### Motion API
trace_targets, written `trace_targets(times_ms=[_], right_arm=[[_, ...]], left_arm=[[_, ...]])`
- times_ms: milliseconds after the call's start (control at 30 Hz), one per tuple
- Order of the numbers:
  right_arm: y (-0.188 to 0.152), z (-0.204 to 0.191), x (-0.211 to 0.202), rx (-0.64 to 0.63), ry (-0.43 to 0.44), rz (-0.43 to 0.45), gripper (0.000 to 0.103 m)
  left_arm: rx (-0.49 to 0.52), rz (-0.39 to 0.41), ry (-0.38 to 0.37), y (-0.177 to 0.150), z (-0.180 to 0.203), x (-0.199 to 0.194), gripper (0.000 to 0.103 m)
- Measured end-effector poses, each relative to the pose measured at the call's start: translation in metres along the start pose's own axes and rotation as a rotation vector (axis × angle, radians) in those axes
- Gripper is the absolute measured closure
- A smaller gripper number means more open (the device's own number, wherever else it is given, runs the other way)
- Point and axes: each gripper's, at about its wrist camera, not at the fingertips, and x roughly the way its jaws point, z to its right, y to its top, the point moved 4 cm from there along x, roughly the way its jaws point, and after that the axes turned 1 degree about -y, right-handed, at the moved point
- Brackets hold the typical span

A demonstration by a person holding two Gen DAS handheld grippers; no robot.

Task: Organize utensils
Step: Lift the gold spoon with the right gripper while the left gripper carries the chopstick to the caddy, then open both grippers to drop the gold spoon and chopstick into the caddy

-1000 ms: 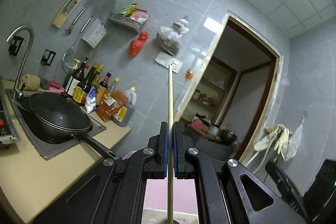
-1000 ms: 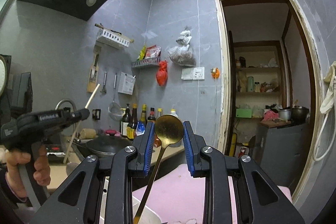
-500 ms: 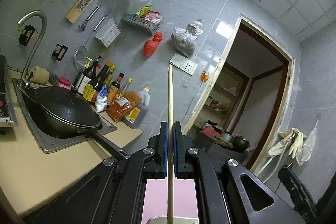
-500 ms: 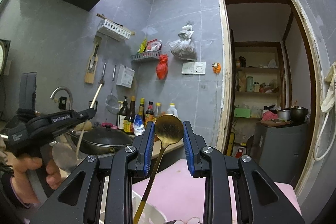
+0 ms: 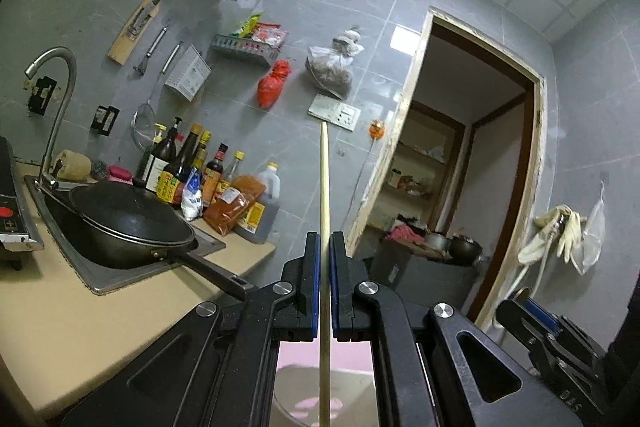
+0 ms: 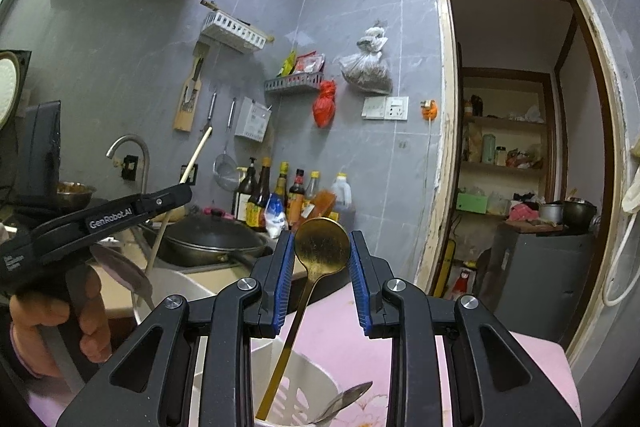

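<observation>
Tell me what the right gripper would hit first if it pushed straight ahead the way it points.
Probably nothing close: past the gold spoon between the right gripper jaws, the line runs over the pink tabletop toward the grey tiled wall. Depth is unclear.

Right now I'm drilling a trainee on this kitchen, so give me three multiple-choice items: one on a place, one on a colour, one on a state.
1. The handle of the gold round-bowled metal spoon runs down into: A a glass jar; B the white slotted plastic holder; C a drawer.
2. The pads of the left claw are: A red; B blue; C green.
3. The left claw is: A wide open, empty; B shut on a fork; C shut on a thin pale wooden chopstick.

Key: B, the handle dips inside the holder's rim; B, blue strips line both fingers; C, the pads squeeze the stick.
</observation>
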Motion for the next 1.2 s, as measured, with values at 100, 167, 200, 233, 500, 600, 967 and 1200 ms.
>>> trace_targets(times_ms=[100,167,200,233,500,600,967,1200], right_arm=[[-0.003,-0.001,0.000,0.001,0.016,-0.015,0.078],[-0.005,-0.002,0.000,0.004,0.027,-0.023,0.077],[-0.005,-0.001,0.000,0.007,0.033,-0.028,0.073],[-0.006,-0.001,0.000,0.010,0.038,-0.033,0.072],[0.003,0.003,-0.010,0.044,0.046,-0.025,0.058],[0.011,0.009,-0.018,0.068,0.031,-0.012,0.046],[0.028,0.047,-0.070,0.130,-0.065,-0.003,0.000],[0.022,0.073,-0.110,0.132,-0.152,-0.006,0.000]], left_arm=[[0.003,-0.045,-0.009,-0.003,0.000,-0.001,0.099],[0.013,-0.085,-0.027,-0.007,0.003,-0.003,0.095],[0.016,-0.099,-0.033,-0.009,0.003,-0.004,0.093],[0.020,-0.117,-0.041,-0.011,0.004,-0.005,0.087],[-0.007,-0.159,-0.037,0.000,0.014,-0.018,0.058],[0.032,-0.185,-0.016,0.010,0.028,-0.021,0.046],[0.225,-0.213,0.026,0.000,0.096,-0.048,0.008],[0.236,-0.233,0.007,-0.023,0.122,-0.068,0.006]])
